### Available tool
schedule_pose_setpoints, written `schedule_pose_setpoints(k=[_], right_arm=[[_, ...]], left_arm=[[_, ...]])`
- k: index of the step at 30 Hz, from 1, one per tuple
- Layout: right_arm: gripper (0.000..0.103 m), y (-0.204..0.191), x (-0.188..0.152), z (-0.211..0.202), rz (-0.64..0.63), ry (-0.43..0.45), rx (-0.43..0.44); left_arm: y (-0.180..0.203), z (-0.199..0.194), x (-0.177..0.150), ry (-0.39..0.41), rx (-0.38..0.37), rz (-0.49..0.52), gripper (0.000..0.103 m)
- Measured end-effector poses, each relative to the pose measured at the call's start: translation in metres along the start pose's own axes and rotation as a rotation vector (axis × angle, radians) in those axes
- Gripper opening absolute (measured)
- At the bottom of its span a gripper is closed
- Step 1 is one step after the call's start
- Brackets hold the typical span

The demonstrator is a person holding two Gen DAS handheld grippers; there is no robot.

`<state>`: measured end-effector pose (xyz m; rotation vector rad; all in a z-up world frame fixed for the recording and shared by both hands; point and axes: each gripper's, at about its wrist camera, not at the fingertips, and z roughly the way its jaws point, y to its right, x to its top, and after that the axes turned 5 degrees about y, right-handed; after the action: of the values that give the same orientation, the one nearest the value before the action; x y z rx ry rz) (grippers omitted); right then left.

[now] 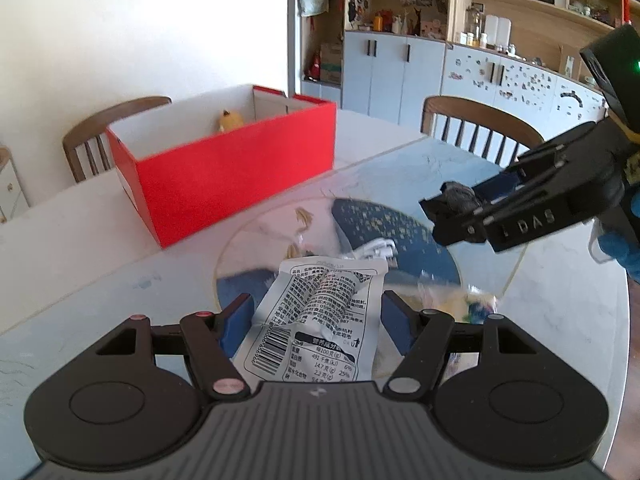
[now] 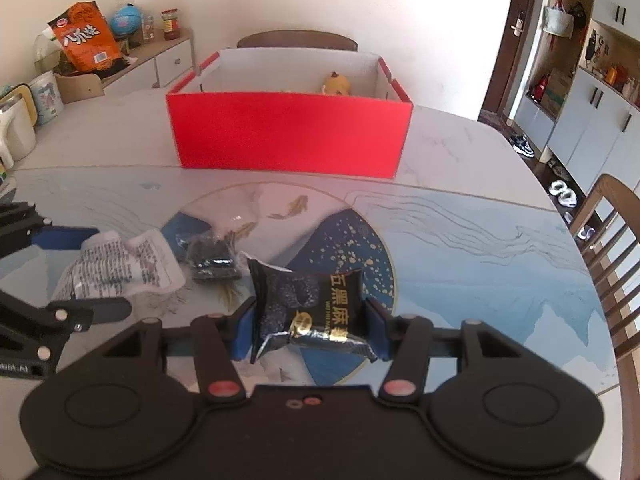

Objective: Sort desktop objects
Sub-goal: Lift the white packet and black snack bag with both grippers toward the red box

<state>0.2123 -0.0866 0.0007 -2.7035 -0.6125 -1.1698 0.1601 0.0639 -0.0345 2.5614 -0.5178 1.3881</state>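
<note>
Black and angled downward, the left gripper point(image 1: 316, 316) clamps a silver-white snack packet point(image 1: 316, 320) between its blue pads, the crumpled foil standing up out of the jaws with its printed label and barcode facing the camera. Off to that view's right, the right gripper point(image 1: 452, 208) reaches in over the table and grips something dark. Its own camera shows what that is: a black sesame-snack packet point(image 2: 308, 308) with gold lettering, pinched at both sides by the right gripper point(image 2: 310, 328) and lifted clear of the tabletop. From there the left gripper point(image 2: 96, 272) appears at the left edge, the pale packet point(image 2: 120, 268) caught between its fingers.

One more small dark packet point(image 2: 212, 260) lies on the table, just beside the pale one. The table point(image 2: 460, 232) is glossy marble-patterned, with a round blue and gold inlay point(image 2: 360, 248) painted with small fish. Farther back stands an open red box point(image 2: 288, 132), white inside, with a yellow toy point(image 2: 338, 84) in its far corner. Wooden chairs point(image 1: 476, 128) ring the table. Pale cabinets and cluttered shelves point(image 1: 400, 60) fill one wall; a low sideboard point(image 2: 160, 64) carries an orange snack bag point(image 2: 86, 36).
</note>
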Motion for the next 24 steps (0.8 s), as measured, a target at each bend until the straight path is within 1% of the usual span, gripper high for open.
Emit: schedule_pose_setpoints(k=[3, 9, 19, 24], right_arm=[[0.055, -0.001, 0.007, -0.007, -0.008, 0.015, 0.007], [0.055, -0.001, 0.020, -0.017, -0.016, 0.030, 0.016], [0.055, 0.009, 0.051, -0.024, -0.047, 0.074, 0.019], [0.055, 0.017, 0.065, -0.022, -0.055, 0.096, 0.028]], left_arm=[[0.002, -0.005, 0.012, 0.012, 0.024, 0.012, 0.069], [0.003, -0.010, 0.032, 0.028, 0.057, 0.002, 0.069], [0.001, -0.009, 0.067, 0.066, 0.130, 0.001, 0.069], [-0.002, -0.005, 0.085, 0.083, 0.150, -0.011, 0.069]])
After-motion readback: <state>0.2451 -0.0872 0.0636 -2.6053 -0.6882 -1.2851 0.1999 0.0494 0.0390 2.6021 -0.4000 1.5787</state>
